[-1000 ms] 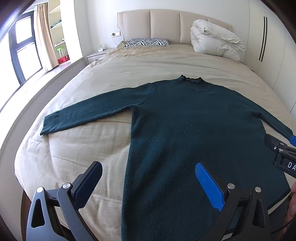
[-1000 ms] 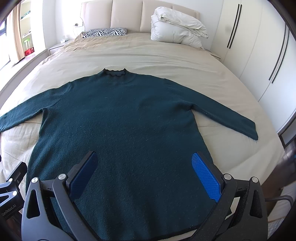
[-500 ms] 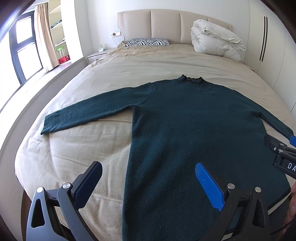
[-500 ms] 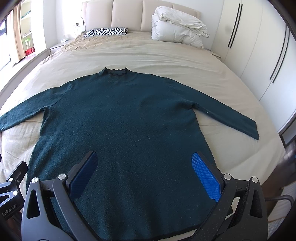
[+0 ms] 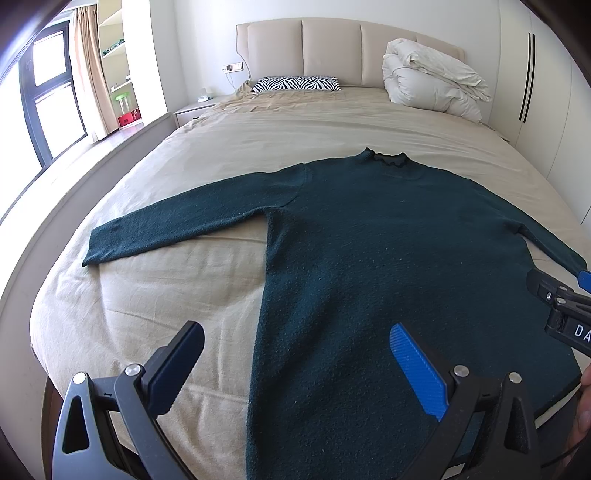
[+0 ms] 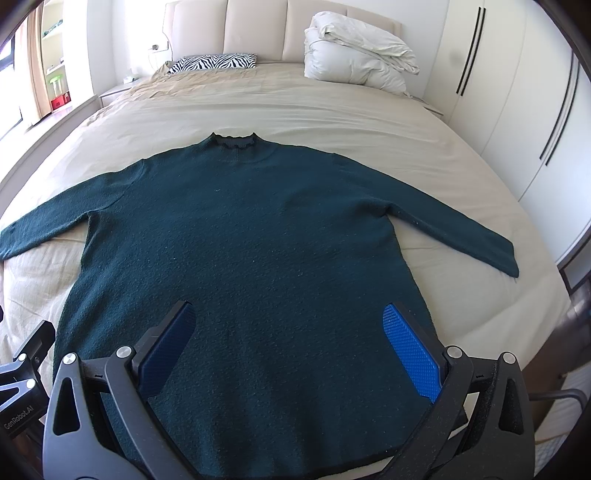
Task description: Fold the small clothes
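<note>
Two tools, both with jaws spread wide, nothing held. Left tool [image 5: 295, 363] hangs above the near left part of the bed [image 5: 147, 295], its left finger over bare sheet and its blue-padded right finger over the sweater's body. Right tool [image 6: 290, 334] hangs over the near hem area, both fingers above the knit.

Dark green sweater [image 6: 243, 251] lies flat, front up, on the beige bed — collar [image 6: 233, 141] at the far end, hem at the near edge. Both sleeves are spread out: left sleeve [image 5: 177, 225] runs toward the left side of the bed, right sleeve [image 6: 454, 229] angles toward the right edge, with its cuff close to that edge. Fabric looks smooth, no folds in it.

Right tool's black frame shows at the right edge of the left wrist view [image 5: 561, 314]; a sliver of a hand [image 5: 584, 398] is visible beneath it.

Far end of the bed: zebra-print pillow [image 6: 213, 62] on the left, bunched white duvet [image 6: 354, 62] on the right, both against the padded headboard [image 6: 258, 26]. White wardrobe doors [image 6: 517, 110] stand along the right wall; window [image 5: 51, 99] and curtain [image 5: 88, 70] on the left.
</note>
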`<action>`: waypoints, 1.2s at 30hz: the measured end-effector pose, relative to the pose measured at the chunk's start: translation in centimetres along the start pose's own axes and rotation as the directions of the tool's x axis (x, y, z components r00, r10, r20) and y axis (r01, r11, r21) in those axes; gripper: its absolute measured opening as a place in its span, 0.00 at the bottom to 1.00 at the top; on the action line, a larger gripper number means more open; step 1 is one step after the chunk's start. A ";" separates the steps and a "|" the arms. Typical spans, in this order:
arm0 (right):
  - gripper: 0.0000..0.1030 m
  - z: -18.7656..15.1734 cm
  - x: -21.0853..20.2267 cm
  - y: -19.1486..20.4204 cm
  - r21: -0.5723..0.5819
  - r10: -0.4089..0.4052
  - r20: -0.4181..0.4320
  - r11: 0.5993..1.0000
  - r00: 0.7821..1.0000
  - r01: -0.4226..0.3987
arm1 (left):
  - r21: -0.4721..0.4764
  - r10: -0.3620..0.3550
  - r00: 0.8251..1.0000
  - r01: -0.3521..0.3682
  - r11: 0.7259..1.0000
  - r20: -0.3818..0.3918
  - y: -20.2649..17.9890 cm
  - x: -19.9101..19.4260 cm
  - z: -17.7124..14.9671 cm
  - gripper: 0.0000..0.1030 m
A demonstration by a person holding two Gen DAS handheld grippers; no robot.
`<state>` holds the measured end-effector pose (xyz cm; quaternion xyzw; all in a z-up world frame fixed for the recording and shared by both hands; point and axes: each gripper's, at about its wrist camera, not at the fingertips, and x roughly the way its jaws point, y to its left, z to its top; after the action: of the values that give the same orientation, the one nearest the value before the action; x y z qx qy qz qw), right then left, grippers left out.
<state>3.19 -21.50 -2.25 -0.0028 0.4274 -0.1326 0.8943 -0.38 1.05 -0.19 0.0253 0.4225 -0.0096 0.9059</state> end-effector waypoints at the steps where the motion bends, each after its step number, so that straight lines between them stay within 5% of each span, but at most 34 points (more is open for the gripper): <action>1: 1.00 0.0 0.0 0.0 0.000 0.000 0.000 1.000 1.000 0.000 | 0.000 0.000 1.000 0.000 1.000 0.001 0.0 0.0 0.0 1.00; 36: 1.00 0.3 0.6 0.2 -0.003 0.020 -0.012 1.000 1.000 -0.020 | -0.004 0.016 1.000 -0.016 1.000 -0.003 0.5 0.8 -0.3 1.00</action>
<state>3.79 -21.50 -2.50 0.0007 0.4331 -0.1228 0.8929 -0.05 1.53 -0.98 0.0267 0.4237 -0.0014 0.9054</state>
